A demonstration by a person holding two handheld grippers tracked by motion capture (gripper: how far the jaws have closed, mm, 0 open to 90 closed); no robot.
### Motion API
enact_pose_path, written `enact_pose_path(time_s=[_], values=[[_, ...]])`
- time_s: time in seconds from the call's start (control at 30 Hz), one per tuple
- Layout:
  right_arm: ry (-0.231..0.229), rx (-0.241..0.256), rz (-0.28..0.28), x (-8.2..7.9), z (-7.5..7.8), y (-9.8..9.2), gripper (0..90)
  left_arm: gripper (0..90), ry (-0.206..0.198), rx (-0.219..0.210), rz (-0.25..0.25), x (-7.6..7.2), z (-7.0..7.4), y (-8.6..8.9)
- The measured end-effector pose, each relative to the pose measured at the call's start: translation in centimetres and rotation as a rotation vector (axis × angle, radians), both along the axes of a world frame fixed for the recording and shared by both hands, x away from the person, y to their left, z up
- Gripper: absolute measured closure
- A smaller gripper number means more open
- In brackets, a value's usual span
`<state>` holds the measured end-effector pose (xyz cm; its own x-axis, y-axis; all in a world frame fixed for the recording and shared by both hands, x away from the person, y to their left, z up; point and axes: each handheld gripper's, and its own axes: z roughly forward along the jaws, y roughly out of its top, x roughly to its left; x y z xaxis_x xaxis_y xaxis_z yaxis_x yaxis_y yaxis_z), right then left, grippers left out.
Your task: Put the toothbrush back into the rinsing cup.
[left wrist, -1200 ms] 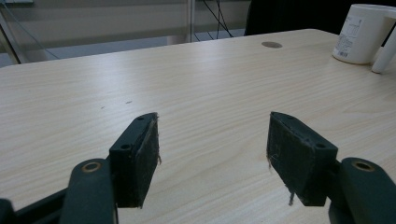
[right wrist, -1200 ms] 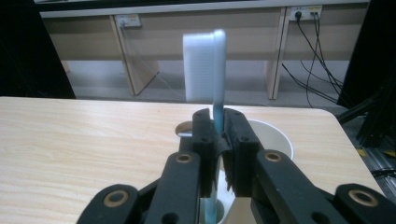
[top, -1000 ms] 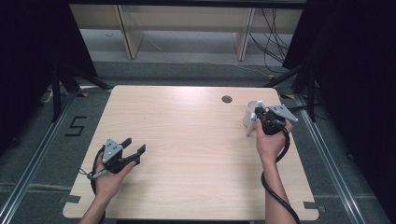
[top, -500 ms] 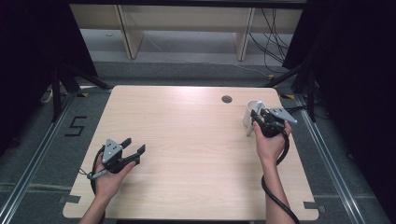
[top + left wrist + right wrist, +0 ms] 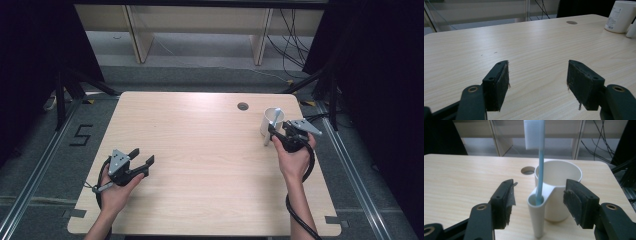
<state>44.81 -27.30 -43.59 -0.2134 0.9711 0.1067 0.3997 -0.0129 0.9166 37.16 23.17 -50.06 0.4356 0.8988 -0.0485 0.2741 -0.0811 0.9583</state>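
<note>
Each claw, the left claw (image 5: 140,161) and the right claw (image 5: 273,131), is black with a grey three-cornered top plate, brass-ringed screw holes, frayed dark pads (image 5: 503,85), and a trailing black cable. The forearms are bare.

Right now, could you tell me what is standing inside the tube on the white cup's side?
A blue-handled toothbrush stands upright in the tube, bristles on top. Its lower end is hidden inside the tube.

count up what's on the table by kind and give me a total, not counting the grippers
White cup with a side holder tube: 1
Blue-handled toothbrush standing in that tube: 1
Total: 2 things on the table, both at its far right corner, in front of the open right gripper.
</note>
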Motion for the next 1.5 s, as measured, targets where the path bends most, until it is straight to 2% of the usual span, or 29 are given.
enact_pose_path(time_s=[0.07, 0.1, 0.17, 0.2, 0.33, 0.4, 0.43, 0.53, 0.57, 0.6, 0.63, 0.7, 0.73, 0.8, 0.83, 0.87, 0.93, 0.97, 1.0, 1.03, 1.1, 1.13, 1.17, 1.23, 1.27, 1.33, 1.37, 1.47, 1.5], values=[[-0.004, -0.014, 0.026, -0.3, 0.0, -0.3, 40.8, 33.9, -0.009, -0.015, -0.007, 0.1, -0.1, 0.1], [0.019, -0.015, 0.019, -0.7, 0.1, -0.4, 40.1, 34.0, -0.006, -0.018, -0.003, 0.1, -0.1, 0.2], [0.029, -0.027, 0.04, -1.1, 0.1, -0.7, 39.3, 34.0, 0.006, -0.008, 0.003, -0.1, -0.1, 0.3], [0.024, -0.039, 0.034, -1.3, 0.2, -0.8, 38.9, 34.0, 0.006, -0.008, 0.003, -0.1, -0.1, 0.3], [0.045, -0.033, 0.049, -2.4, 0.3, -1.2, 38.4, 34.0, 0.009, -0.01, 0.008, -0.2, -0.3, 0.5], [0.044, -0.054, 0.059, -3.0, 0.2, -1.6, 38.4, 34.0, 0.012, -0.007, 0.011, -0.2, -0.3, 0.6], [0.061, -0.034, 0.046, -3.3, 0.1, -1.5, 38.4, 34.0, 0.009, -0.007, 0.012, -0.2, -0.3, 0.6], [0.059, -0.036, 0.055, -4.1, -0.2, -1.8, 38.4, 34.0, 0.016, -0.005, 0.015, -0.2, -0.4, 0.6], [0.069, -0.039, 0.05, -4.4, -0.3, -1.9, 38.4, 33.9, 0.006, -0.014, 0.009, -0.1, -0.5, 0.6], [0.063, -0.063, 0.05, -4.5, -0.5, -2.1, 38.4, 33.9, 0.011, -0.011, 0.013, -0.2, -0.6, 0.7], [0.079, -0.051, 0.052, -4.9, -0.5, -2.1, 38.4, 33.9, 0.02, -0.004, 0.017, -0.3, -0.5, 0.7], [0.078, -0.044, 0.068, -5.4, -0.8, -2.3, 38.4, 33.9, 0.02, -0.003, 0.017, -0.3, -0.6, 0.7], [0.087, -0.034, 0.053, -5.7, -1.0, -2.2, 38.4, 33.9, 0.021, -0.003, 0.018, -0.3, -0.6, 0.7], [0.079, -0.066, 0.076, -6.1, -1.3, -2.6, 38.5, 33.9, 0.013, -0.009, 0.016, -0.2, -0.7, 0.7], [0.089, -0.048, 0.064, -6.6, -1.5, -2.5, 38.4, 33.9, 0.022, -0.004, 0.02, -0.3, -0.7, 0.8], [0.091, -0.052, 0.081, -6.9, -1.6, -2.7, 38.5, 33.9, 0.022, -0.003, 0.019, -0.3, -0.7, 0.8], [0.104, -0.039, 0.061, -7.6, -1.9, -2.7, 38.7, 33.9, 0.023, 0.002, 0.019, -0.3, -0.8, 0.8], [0.099, -0.036, 0.064, -7.8, -2.2, -2.8, 39.1, 33.9, 0.024, 0.002, 0.019, -0.3, -0.8, 0.8], [0.089, -0.057, 0.051, -8.1, -2.5, -2.8, 39.5, 33.9, 0.022, 0.0, 0.016, -0.3, -0.8, 0.8], [0.088, -0.081, 0.065, -8.4, -2.8, -3.1, 39.7, 33.9, 0.013, -0.01, 0.01, -0.2, -0.9, 0.7], [0.076, -0.079, 0.063, -8.9, -3.3, -3.3, 39.9, 33.9, 0.027, -0.002, 0.02, -0.3, -0.9, 0.7], [0.098, -0.065, 0.061, -9.3, -3.4, -3.2, 40.2, 33.9, 0.021, -0.007, 0.018, -0.2, -0.9, 0.7], [0.084, -0.064, 0.06, -9.5, -3.8, -3.4, 40.2, 33.8, 0.027, -0.002, 0.02, -0.3, -0.9, 0.8], [0.086, -0.054, 0.068, -10.0, -4.3, -3.5, 40.2, 33.9, 0.028, -0.002, 0.021, -0.3, -1.0, 0.8], [0.082, -0.043, 0.054, -10.2, -4.6, -3.4, 40.2, 33.8, 0.029, 0.0, 0.021, -0.3, -1.0, 0.8], [0.084, -0.068, 0.066, -10.6, -5.0, -3.7, 40.3, 33.9, 0.031, 0.002, 0.021, -0.3, -1.1, 0.8], [0.072, -0.046, 0.06, -10.8, -5.3, -3.7, 40.5, 33.8, 0.024, -0.005, 0.019, -0.2, -1.2, 0.8], [0.078, -0.002, 0.029, -11.6, -5.8, -3.4, 40.8, 34.1, 0.013, -0.009, 0.022, -0.3, -1.3, 0.7], [0.061, -0.024, 0.05, -11.5, -6.0, -3.6, 40.8, 34.1, 0.01, -0.009, 0.021, -0.3, -1.4, 0.7]])
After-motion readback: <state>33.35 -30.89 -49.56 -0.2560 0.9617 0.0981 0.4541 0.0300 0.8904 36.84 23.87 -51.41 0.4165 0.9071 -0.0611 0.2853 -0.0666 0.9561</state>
